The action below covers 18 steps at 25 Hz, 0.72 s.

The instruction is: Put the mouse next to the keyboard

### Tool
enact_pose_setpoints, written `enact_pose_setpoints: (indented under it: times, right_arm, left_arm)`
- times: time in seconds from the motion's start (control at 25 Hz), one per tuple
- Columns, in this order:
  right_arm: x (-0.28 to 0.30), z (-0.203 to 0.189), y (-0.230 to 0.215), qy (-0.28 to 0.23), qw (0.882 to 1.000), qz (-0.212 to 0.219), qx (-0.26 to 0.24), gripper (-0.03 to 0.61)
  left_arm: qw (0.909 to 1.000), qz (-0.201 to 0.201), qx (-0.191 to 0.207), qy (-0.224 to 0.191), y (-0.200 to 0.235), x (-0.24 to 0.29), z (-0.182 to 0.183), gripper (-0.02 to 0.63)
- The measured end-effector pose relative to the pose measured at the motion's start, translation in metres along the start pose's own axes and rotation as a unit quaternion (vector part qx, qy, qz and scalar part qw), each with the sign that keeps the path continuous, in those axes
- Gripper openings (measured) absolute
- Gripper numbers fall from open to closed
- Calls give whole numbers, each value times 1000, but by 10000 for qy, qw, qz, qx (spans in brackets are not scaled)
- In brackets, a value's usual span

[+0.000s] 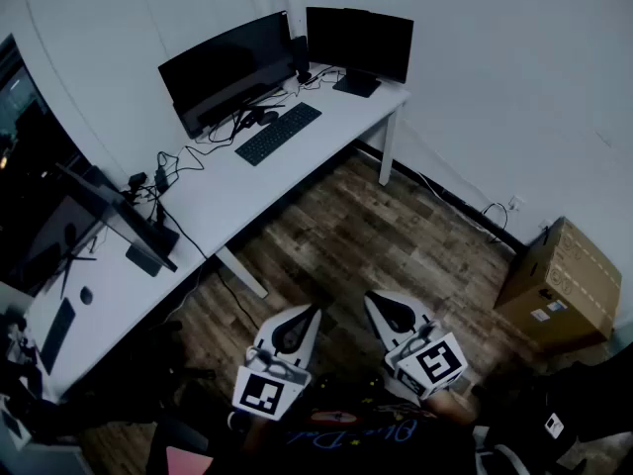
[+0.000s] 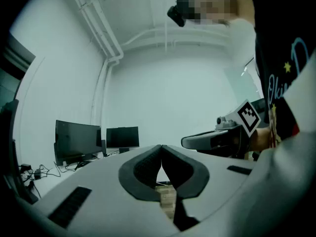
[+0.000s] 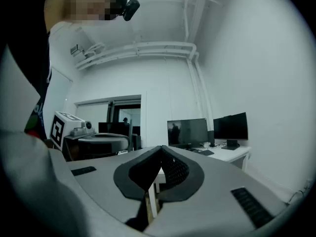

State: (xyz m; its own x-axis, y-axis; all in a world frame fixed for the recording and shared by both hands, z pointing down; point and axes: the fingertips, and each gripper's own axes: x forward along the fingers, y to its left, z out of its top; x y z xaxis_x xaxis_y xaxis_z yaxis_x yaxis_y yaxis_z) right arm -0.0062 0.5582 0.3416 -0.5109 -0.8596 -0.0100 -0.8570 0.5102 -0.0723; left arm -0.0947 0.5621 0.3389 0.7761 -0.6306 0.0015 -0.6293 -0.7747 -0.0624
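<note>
A long white desk (image 1: 223,191) runs along the wall. At its far end a black keyboard (image 1: 279,133) lies in front of two monitors, with a small dark mouse-like thing (image 1: 269,117) among cables just behind it. A second keyboard (image 1: 56,332) and a small dark mouse (image 1: 86,295) lie at the near left end. Both grippers hang over the wooden floor, well away from the desk. My left gripper (image 1: 315,310) (image 2: 161,147) is shut with nothing in it. My right gripper (image 1: 374,300) (image 3: 161,148) is also shut and empty.
Two dark monitors (image 1: 227,67) (image 1: 358,40) stand at the desk's far end, a third screen (image 1: 114,211) at the middle left. A cardboard box (image 1: 562,283) sits on the floor at the right wall. A desk leg (image 1: 388,151) and a floor cable (image 1: 490,211) lie ahead.
</note>
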Motion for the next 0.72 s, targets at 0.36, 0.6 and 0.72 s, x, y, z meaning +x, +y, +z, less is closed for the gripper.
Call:
enact_pose_setpoints:
  times: [0.36, 0.6, 0.72]
  right_arm:
    - [2, -3, -9, 29, 10000, 56, -15, -2]
    - [2, -4, -23, -19, 10000, 51, 12, 0]
    - [-1, -5, -32, 15, 10000, 59, 15, 0]
  left_arm:
    - [10000, 16, -27, 55, 0, 9, -3, 0]
    - [9999, 84, -74, 78, -1, 18, -6, 0]
    - [9998, 142, -103, 51, -4, 24, -6, 0]
